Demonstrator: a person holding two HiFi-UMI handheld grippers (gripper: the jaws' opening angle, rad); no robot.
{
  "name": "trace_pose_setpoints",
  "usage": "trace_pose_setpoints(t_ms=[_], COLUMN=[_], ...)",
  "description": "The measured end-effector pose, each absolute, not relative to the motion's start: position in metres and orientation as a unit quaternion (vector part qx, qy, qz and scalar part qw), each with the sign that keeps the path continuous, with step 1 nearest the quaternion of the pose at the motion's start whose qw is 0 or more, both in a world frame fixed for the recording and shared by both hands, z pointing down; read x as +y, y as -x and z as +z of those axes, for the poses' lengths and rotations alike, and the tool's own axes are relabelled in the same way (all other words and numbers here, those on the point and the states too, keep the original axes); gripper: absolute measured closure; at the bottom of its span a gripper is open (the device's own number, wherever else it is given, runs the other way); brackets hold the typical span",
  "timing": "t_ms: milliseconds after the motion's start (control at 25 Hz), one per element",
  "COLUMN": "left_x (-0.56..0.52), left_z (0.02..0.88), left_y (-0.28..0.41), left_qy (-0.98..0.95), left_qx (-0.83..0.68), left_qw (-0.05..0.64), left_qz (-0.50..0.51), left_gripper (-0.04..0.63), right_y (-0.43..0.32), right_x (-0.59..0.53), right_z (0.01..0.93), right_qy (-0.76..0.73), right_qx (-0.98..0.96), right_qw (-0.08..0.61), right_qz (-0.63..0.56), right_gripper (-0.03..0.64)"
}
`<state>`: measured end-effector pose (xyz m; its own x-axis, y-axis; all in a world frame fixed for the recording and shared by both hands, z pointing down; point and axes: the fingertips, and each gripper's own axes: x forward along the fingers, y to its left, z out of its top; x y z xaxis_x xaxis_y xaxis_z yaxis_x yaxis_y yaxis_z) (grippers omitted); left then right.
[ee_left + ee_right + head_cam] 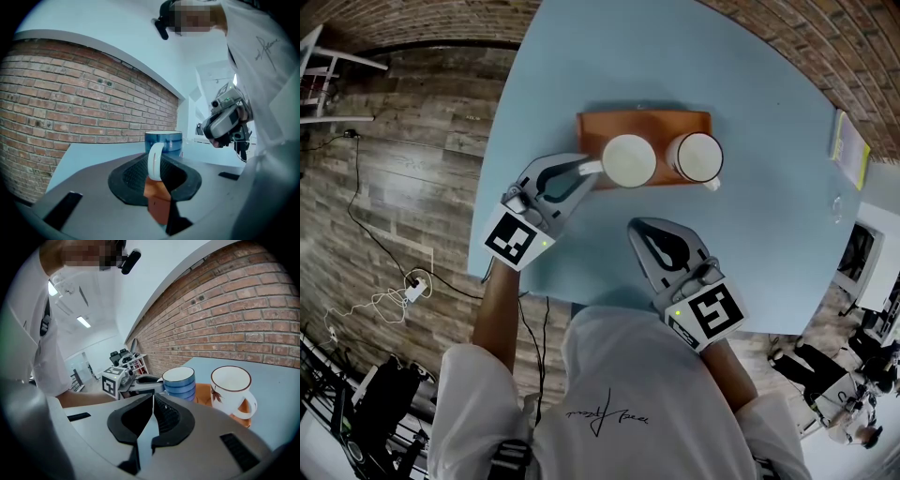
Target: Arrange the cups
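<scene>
Left hand-held gripper [587, 171] is clamped on the handle [154, 161] of the blue-striped cup [628, 161], pads pinching the loop from both sides. Cup sits at the left end of the tray [652, 120], far as I can tell. White cup w/ brown rim [696, 156] is at the tray's right end, just beside the blue one, its handle turned toward the tray's near-right corner. Right hand-held gripper [645, 229] is clenched on nothing, hovering off the tray's near edge over the worktop [694, 56]. My read: both cups are glazed, so stiff, slick, chippable, prob. moderate weight. Handle is the best hold, but the cup could swing about the pinch, so lift slow, keep it upright, mind the neighbour.
</scene>
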<state>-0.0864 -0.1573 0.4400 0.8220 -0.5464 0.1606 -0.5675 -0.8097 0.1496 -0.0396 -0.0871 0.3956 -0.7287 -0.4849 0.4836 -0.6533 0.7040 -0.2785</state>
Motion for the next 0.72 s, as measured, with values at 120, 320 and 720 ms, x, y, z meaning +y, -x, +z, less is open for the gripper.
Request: trace_pose_setpoints(t_ms=[120, 320, 720], left_x=[-0.157, -0.152, -0.131], left_z=[0.438, 0.435, 0.422], left_y=[0.088, 0.087, 0.083], left_qy=[-0.946, -0.939, -0.924], left_qx=[-0.306, -0.325, -0.360], left_qw=[0.096, 0.101, 0.117], left_qz=[0.054, 0.052, 0.050], left_gripper=[0.535, 0.535, 0.535], right_y=[0.041, 0.042, 0.038], right_x=[-0.087, -0.085, -0.077], right_z=[0.395, 0.390, 0.376], right_qy=[-0.315, -0.316, -0.319], right_qx=[-0.904, -0.905, -0.910], right_qw=[0.189, 0.184, 0.170], right_qz=[0.220, 0.216, 0.202], right_gripper=[0.595, 0.595, 0.595])
